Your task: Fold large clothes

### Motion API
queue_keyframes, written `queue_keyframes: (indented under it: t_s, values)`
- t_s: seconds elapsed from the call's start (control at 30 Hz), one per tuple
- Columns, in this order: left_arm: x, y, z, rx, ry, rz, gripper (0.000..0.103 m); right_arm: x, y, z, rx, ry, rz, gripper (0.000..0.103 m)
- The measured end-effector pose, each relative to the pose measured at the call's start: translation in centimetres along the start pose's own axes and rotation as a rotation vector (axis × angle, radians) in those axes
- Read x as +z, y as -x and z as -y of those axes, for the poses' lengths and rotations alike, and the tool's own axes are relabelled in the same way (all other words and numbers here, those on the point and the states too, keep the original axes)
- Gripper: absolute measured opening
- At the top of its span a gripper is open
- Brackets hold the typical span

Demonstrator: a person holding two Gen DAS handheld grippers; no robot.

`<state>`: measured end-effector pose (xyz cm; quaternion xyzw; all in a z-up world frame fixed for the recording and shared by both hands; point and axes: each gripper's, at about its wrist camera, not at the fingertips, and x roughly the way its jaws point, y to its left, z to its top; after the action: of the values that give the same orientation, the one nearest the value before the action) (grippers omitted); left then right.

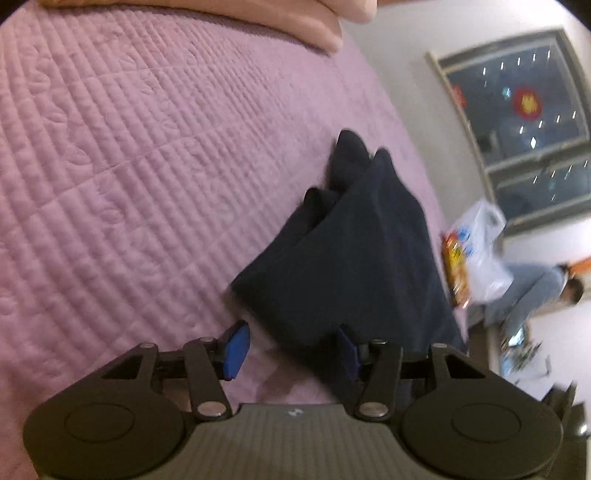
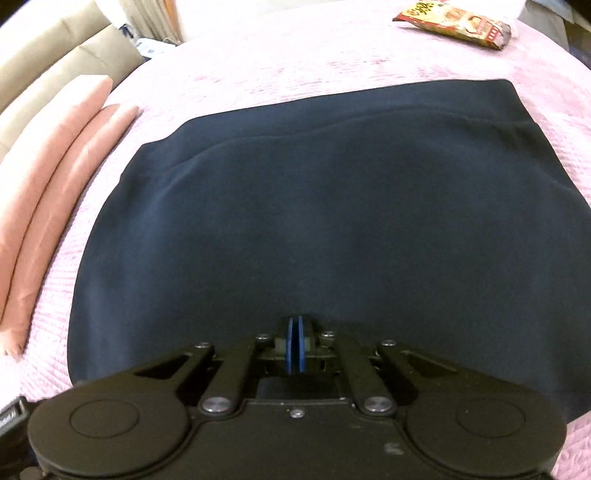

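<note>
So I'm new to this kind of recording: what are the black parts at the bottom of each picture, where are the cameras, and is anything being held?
No robot arm here: a person carries a hand-held gripper in each hand, and each has a wide-angle camera looking forward along its two blue-padded fingers. The black linkages at the bottom are the gripper itself.

The left wrist view shows the left hand-held gripper with its jaws apart; a corner of the dark navy garment lies between them, but the pads do not press it.

The right wrist view shows the right hand-held gripper with its pads shut together, low over the same garment; whether cloth is pinched I cannot tell.

The garment lies on a pink quilted bedspread. Also there: salmon-pink folded bedding and a snack packet.
</note>
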<state>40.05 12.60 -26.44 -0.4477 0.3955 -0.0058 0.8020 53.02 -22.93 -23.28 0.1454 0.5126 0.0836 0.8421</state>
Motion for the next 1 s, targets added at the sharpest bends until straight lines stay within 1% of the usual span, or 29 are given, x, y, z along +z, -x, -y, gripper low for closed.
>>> queue_keyframes:
  t_s: [0.1,0.13,0.17,0.27,0.33,0.37,0.4,0.43,0.5,0.53,0.57,0.6,0.63,0.67,0.7,0.73,0.77,0.83,0.87,0.93,1.0]
  values:
    - [0.8,-1.5,0.4,-0.044,0.009,0.018,0.060,-0.3,0.1,-0.2,-0.012,-0.001,0.010,0.000]
    - [1.2,-2.1,0.6,-0.064,0.018,0.024,0.064,-0.4,0.2,-0.3,-0.017,-0.002,0.012,0.000]
    - [1.6,-2.7,0.9,-0.079,0.028,0.032,0.065,-0.3,0.0,-0.5,-0.022,-0.004,0.013,0.000]
    - [2.7,-4.3,1.8,-0.110,0.045,0.053,0.065,-0.6,0.7,-0.1,-0.028,-0.014,0.018,0.000]
    - [3.0,-4.9,2.5,-0.109,0.044,0.054,0.065,-0.5,1.4,-0.3,-0.031,-0.017,0.032,0.000]
    - [2.9,-5.0,2.8,-0.100,0.037,0.054,0.065,-0.6,2.1,-0.5,-0.033,-0.009,0.052,0.002]
    - [2.8,-5.0,3.0,-0.093,0.029,0.054,0.064,-0.6,2.7,-0.9,-0.051,0.013,0.080,0.004]
    - [2.6,-5.1,3.1,-0.088,0.021,0.055,0.064,-0.8,3.4,-1.4,-0.089,0.044,0.115,0.004]
    - [2.5,-5.1,3.2,-0.085,0.024,0.059,0.064,-1.1,4.1,-2.1,-0.148,0.098,0.170,0.007]
    - [2.4,-5.2,3.3,-0.081,0.025,0.062,0.064,-1.2,4.0,-2.2,-0.155,0.117,0.175,0.007]
    - [2.3,-5.2,3.5,-0.074,0.023,0.068,0.063,-1.3,3.5,-2.2,-0.153,0.134,0.155,0.007]
    - [2.2,-5.1,3.7,-0.065,0.016,0.076,0.060,-1.6,2.5,-2.0,-0.143,0.138,0.112,0.007]
    - [2.1,-5.3,4.0,-0.048,0.001,0.081,0.047,-2.0,1.5,-1.6,-0.112,0.119,0.081,0.007]
    - [2.0,-5.5,4.4,-0.038,-0.022,0.078,0.025,-2.5,1.0,-1.1,-0.088,0.098,0.092,0.007]
    - [2.1,-5.9,4.8,-0.040,-0.046,0.074,0.015,-2.7,0.7,-0.7,-0.075,0.088,0.105,0.007]
    - [2.0,-5.7,5.4,-0.043,-0.074,0.083,0.013,-2.8,0.7,-0.4,-0.057,0.076,0.109,0.007]
    - [1.8,-5.3,6.6,-0.040,-0.129,0.102,0.012,-2.8,0.7,-0.1,-0.045,0.062,0.112,0.007]
    - [1.3,-4.5,9.5,-0.041,-0.260,0.126,0.011,-3.0,0.7,0.3,-0.025,0.058,0.121,0.007]
    - [0.9,-4.0,11.2,-0.060,-0.321,0.137,0.011,-3.1,0.7,0.5,-0.017,0.070,0.127,0.007]
    - [-0.1,-3.3,14.1,-0.125,-0.401,0.145,0.011,-3.2,0.8,1.4,0.019,0.057,0.127,0.007]
    - [-1.5,-2.9,17.4,-0.219,-0.469,0.131,0.011,-2.8,0.9,3.1,0.082,-0.008,0.109,0.007]
